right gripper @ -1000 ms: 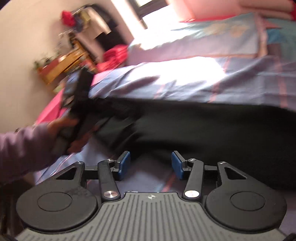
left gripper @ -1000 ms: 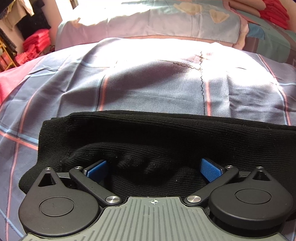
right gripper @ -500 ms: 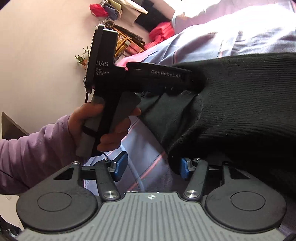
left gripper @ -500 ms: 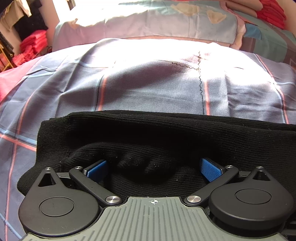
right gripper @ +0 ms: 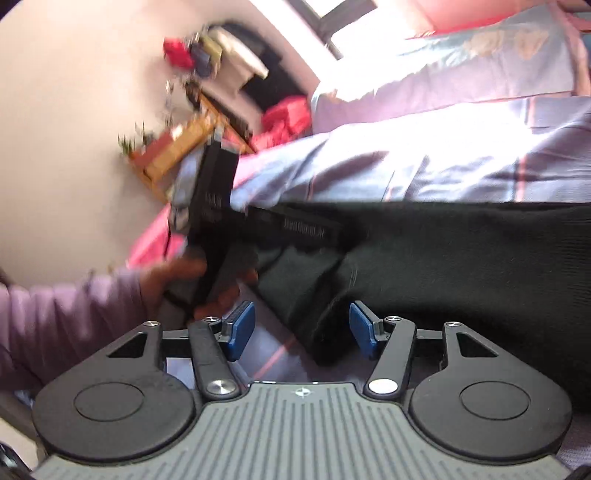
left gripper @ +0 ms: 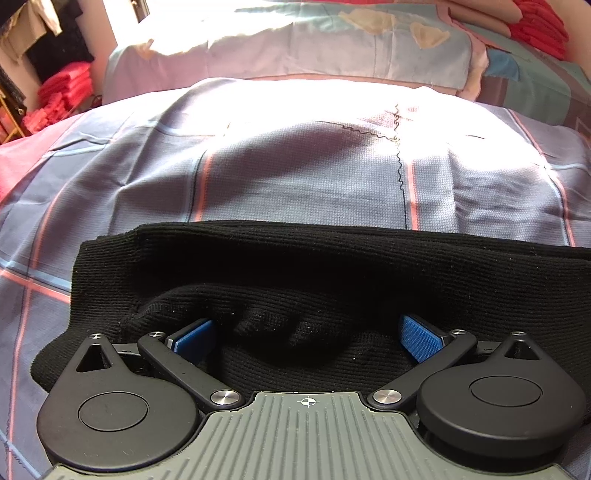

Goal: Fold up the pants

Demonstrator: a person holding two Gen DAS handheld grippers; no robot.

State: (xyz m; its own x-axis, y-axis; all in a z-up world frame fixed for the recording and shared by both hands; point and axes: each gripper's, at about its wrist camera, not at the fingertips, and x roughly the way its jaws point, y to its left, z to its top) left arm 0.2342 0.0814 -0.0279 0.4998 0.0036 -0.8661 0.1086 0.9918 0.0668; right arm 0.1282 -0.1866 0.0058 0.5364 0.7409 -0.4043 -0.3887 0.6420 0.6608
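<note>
Black knit pants (left gripper: 332,269) spread across the lower half of the left wrist frame, lying on a bed (left gripper: 295,173) covered in blue-grey check with pink lines; folded edge running straight from left to right, one corner at the left, cloth running off the frame at the right; bunched ridge of knit rising between the blue pads (left gripper: 421,338) of the left tool (left gripper: 306,332); left tool wide open, pads well apart, pants filling the gap and touching both pads, nothing pinched. Pale pillow (left gripper: 295,48) across the top of that frame; red folded cloth (left gripper: 539,26) at the upper right; more red cloth (left gripper: 62,92) at the upper left.

Blurred right wrist frame; same pants (right gripper: 461,266) filling the right half, dark edge dropping to lower centre; right tool (right gripper: 302,330) open, pads (right gripper: 242,328) apart, a corner of the pants hanging into the gap beside the right-hand pad, bed cover with a pink line showing through the rest of the gap; no grip on the cloth. Seen from outside at centre left: left tool (right gripper: 332,236) as a black pistol-shaped body, nose buried in the pants, held by a hand (right gripper: 192,280) in a purple sleeve (right gripper: 70,321); cannot tell from there how far apart its fingers stand. Orange shelf (right gripper: 173,151) against a beige wall at the upper left, blurred.
</note>
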